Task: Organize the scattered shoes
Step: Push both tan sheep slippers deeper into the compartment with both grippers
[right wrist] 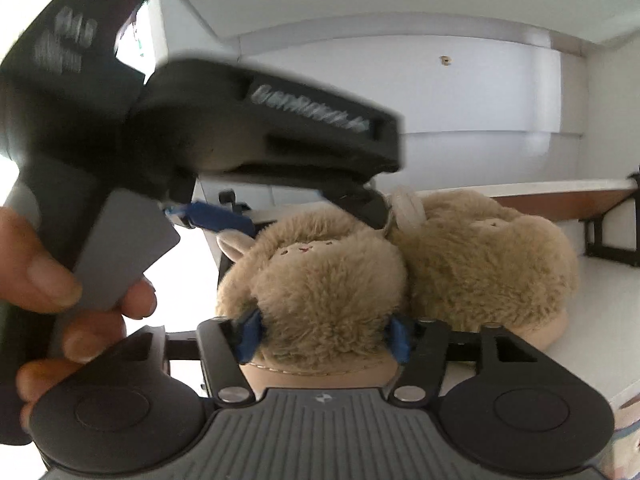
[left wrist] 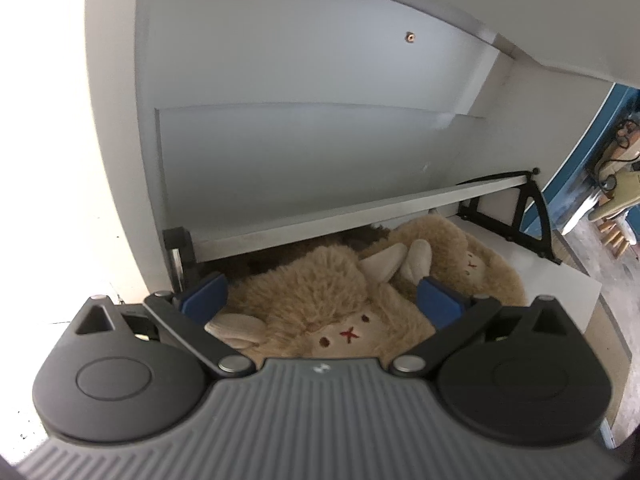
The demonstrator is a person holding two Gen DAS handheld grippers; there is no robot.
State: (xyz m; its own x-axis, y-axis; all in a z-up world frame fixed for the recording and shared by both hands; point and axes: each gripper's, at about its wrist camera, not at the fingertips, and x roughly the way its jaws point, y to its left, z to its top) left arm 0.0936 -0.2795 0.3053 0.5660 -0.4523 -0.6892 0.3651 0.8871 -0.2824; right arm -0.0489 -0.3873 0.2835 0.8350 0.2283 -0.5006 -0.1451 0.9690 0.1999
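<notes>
- Left view alone showed the slipper's [left wrist: 320, 312] face, left tongs [left wrist: 320, 300] open astride it.
- Right view (blurred) showed a hand [right wrist: 52, 280]; right tongs [right wrist: 324, 336] gripping the heel.

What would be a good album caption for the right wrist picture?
Right gripper straddles one fluffy animal slipper beside its twin in the white cabinet.

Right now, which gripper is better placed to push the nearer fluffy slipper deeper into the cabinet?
Probably the right gripper: its fingers flank that slipper's back. The left gripper hangs over its front, jaws spread.
</notes>
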